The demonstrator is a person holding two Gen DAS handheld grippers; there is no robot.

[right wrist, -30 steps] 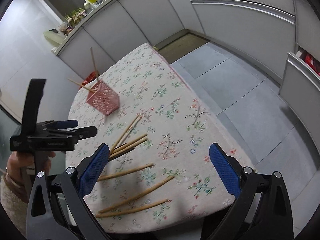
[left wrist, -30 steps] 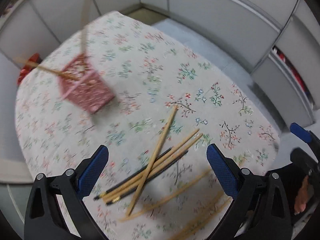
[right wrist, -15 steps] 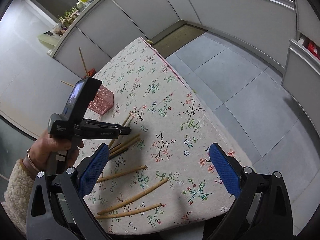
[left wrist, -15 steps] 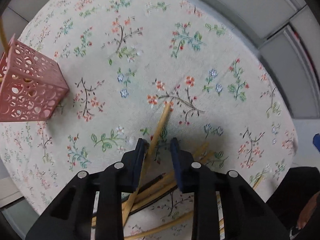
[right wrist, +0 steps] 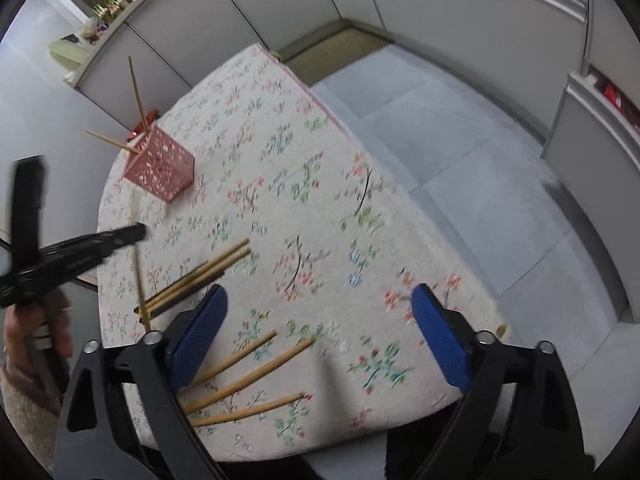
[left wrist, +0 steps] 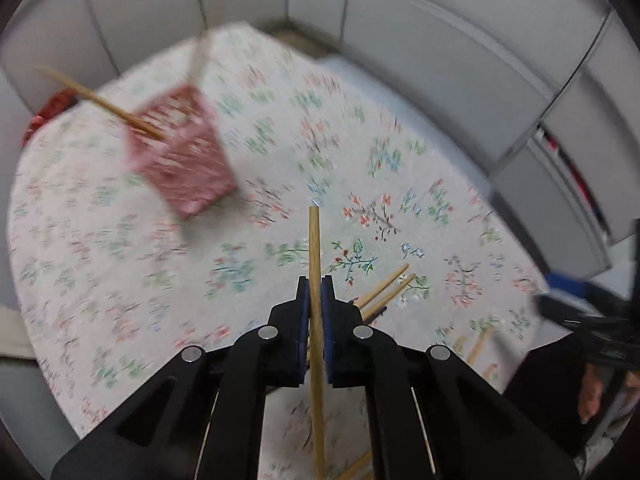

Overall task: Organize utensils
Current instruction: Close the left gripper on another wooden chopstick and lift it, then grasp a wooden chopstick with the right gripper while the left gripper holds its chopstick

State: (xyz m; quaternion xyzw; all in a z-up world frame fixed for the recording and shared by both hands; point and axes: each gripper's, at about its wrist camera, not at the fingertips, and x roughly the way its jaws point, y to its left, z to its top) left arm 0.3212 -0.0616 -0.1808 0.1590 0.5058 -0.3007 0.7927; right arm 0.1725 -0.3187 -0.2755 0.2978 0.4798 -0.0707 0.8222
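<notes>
Your left gripper (left wrist: 315,292) is pinching a single bamboo chopstick (left wrist: 314,248) between its blue pads; the jaws have just been closing and are now pressed against the stick, which runs straight up the gap, its tip reaching past the fingertips and its lower end trailing back between the arms. In the right wrist view that same gripper (right wrist: 138,234) shows at the left edge, with the chopstick hanging down from it, and your left hand (right wrist: 36,332) wraps its handle.

Your right gripper (right wrist: 320,326) is spread wide, though its jaws have just been closing a little, with nothing pressed between the pads. It hangs over the near edge of the flowered tablecloth (right wrist: 320,208). Under it, towards its left pad, three loose chopsticks (right wrist: 248,380) lie fanned out. A little further, to the left, a bundle of chopsticks (right wrist: 196,276) lies slantwise, pale ones beside dark ones.

Well beyond, at the far left of the table, stands the pink perforated holder (right wrist: 160,170), with two chopsticks (right wrist: 136,88) already leaning out of it. In the left wrist view the holder (left wrist: 180,156) is blurred.
</notes>
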